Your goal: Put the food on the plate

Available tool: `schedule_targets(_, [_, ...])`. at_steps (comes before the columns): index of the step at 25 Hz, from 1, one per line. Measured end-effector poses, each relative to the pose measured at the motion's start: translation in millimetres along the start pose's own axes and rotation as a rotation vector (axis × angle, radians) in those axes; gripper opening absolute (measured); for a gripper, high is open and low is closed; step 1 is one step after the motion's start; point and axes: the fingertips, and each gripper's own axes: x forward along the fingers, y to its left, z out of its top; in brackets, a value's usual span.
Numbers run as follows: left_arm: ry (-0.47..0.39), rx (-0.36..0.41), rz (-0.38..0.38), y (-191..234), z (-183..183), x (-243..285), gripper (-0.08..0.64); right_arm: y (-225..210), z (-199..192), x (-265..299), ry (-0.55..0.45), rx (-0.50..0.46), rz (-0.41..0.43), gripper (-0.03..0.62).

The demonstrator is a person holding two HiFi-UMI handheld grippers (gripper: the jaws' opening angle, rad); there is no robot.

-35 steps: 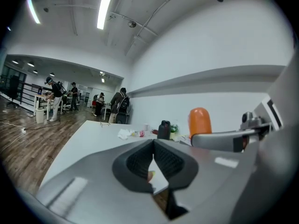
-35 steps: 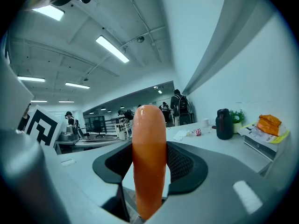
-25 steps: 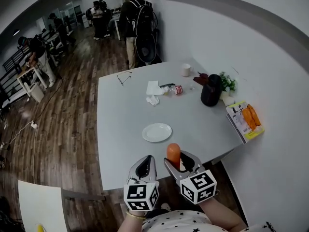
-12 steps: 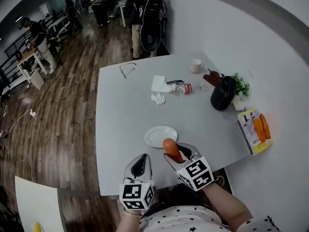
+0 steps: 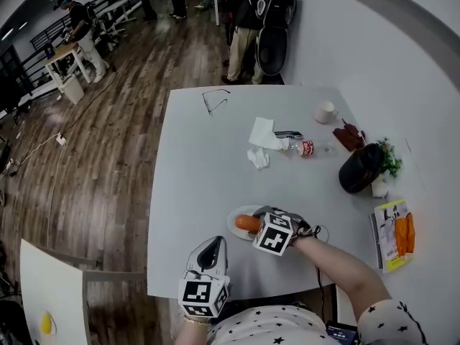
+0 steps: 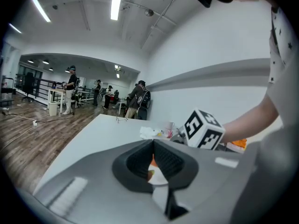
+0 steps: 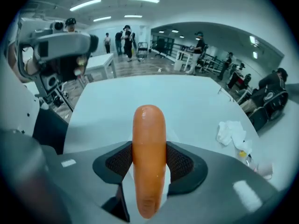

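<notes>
An orange sausage lies level between the jaws of my right gripper, which is shut on it. It hangs just over the small white plate near the table's front edge, pointing left. In the right gripper view the sausage fills the middle, with both pads pressed on its sides. My left gripper is shut and holds nothing, low at the table's near edge. In the left gripper view its pads meet, and the right gripper's marker cube shows beyond them.
On the grey table lie crumpled tissues, a small bottle, glasses, a cup, a black jug, a small plant and a booklet at the right edge. People stand beyond the far side.
My right gripper carried the sausage forward from the table's near edge to over the plate, and tipped it from upright to level. The left gripper stayed low by the edge.
</notes>
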Motion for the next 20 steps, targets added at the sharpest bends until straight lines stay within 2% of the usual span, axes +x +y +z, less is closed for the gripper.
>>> schedule_targets(4, [0.022,-0.019,0.053,12,-6,-2,0.008,-6,0,35,0.111,-0.141,0.077,0.219])
schedule_targets(8, [0.035,-0.028,0.082,18,-9,-2,0.008,-2,-5,55,0.198,-0.221,0.156,0.219])
schedule_targets(13, [0.046,-0.029,0.085,16,-11,-1,0.008,0,-6,60,0.22,-0.223,0.175,0.221])
schedule_targets(20, [0.05,-0.012,0.056,5,-11,1,0.008,-2,-4,61,0.174,-0.212,0.155,0.229])
